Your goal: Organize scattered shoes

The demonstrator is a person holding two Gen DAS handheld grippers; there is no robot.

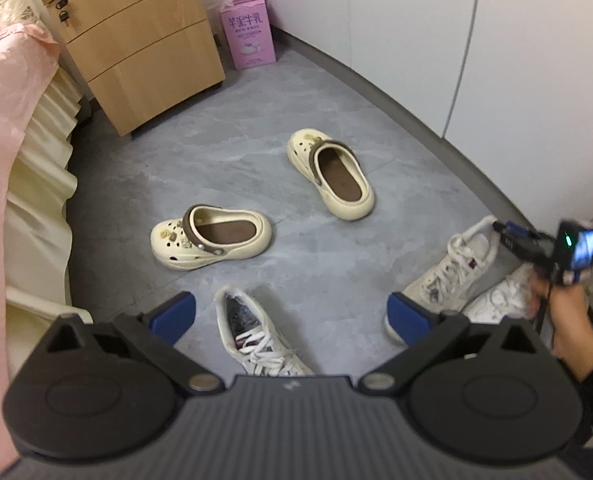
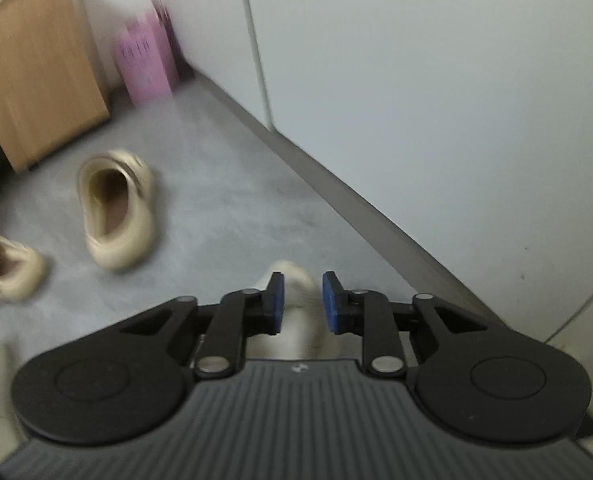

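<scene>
Two cream clogs lie on the grey floor, one on its side [image 1: 210,238] and one near the wall [image 1: 332,174]; both show blurred in the right wrist view [image 2: 116,216] [image 2: 6,266]. A white sneaker [image 1: 256,336] lies between the fingers of my open left gripper [image 1: 292,314], just below it. Two more white sneakers [image 1: 452,264] [image 1: 500,298] lie at right. My right gripper [image 2: 299,300] is shut on the heel of a white sneaker [image 2: 296,312]; it also shows in the left wrist view [image 1: 500,228] at that sneaker's heel.
A wooden drawer cabinet [image 1: 136,36] and a pink carton [image 1: 248,28] stand at the far wall. A bed with pink and cream bedding [image 1: 24,160] runs along the left. White wall panels [image 1: 496,40] with a dark skirting border the right.
</scene>
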